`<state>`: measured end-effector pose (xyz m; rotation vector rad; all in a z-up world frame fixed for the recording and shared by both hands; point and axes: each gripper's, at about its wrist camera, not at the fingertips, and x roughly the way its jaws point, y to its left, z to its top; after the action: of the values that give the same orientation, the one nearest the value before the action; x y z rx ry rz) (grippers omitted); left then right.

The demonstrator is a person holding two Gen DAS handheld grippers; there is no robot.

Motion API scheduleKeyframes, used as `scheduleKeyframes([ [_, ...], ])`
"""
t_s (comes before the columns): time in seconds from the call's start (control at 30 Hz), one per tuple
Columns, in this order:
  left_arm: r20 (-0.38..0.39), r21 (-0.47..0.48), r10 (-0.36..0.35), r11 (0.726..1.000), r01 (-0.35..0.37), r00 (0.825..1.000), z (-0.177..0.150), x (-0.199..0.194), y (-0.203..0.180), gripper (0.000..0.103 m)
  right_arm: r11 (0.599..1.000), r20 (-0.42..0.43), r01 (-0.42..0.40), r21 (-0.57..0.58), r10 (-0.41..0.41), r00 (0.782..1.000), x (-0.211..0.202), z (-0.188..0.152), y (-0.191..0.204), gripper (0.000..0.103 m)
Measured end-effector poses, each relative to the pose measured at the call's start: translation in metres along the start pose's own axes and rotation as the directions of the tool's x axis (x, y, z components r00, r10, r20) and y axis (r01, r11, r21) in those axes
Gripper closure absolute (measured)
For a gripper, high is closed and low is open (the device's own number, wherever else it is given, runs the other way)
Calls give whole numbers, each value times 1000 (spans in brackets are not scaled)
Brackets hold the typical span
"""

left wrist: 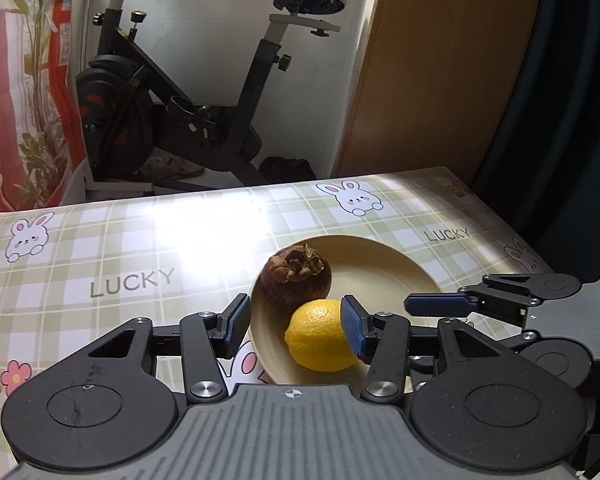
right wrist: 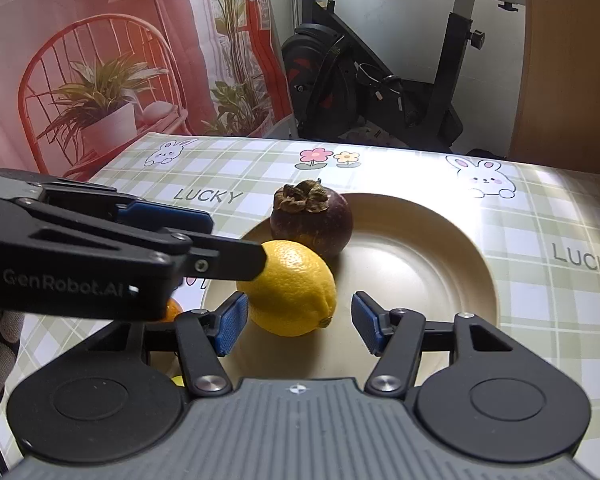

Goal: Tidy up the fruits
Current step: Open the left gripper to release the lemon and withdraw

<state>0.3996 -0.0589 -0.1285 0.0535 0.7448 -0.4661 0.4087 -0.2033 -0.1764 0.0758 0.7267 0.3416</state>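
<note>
light: bright daylight is shining on the counter (left wrist: 100, 248) | glare: a white patch is washing out the checks at the far side | shadows: soft under the lemon (right wrist: 290, 286) | focus: sharp | edges: bending, corners going dark

I read "LUCKY" printed on the checked tablecloth (left wrist: 132, 280) in several places, in both wrist views. On the side of the left gripper (right wrist: 240, 236), in the right wrist view, I read "GenRobot.AI".
</note>
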Motion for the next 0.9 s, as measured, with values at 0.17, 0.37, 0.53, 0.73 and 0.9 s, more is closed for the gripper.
scheduleKeyframes([
  [0.17,72,-23,73,997,-72,995,5,-43,5,49,999,35,32,-13,-31,999,-31,8,-1,40],
  [0.37,132,-53,145,989,-139,981,5,-93,5,43,998,95,65,-18,-63,993,-74,17,9,33],
  [0.53,158,-75,156,986,-146,975,0,-126,1,42,998,124,65,-4,-64,990,-102,15,16,33],
  [0.73,179,-90,179,982,-165,967,-15,-149,-6,42,998,152,64,21,-66,986,-123,6,27,33],
  [0.9,165,-100,169,983,-154,972,-32,-149,-10,42,998,152,59,16,-61,986,-131,-6,35,33],
])
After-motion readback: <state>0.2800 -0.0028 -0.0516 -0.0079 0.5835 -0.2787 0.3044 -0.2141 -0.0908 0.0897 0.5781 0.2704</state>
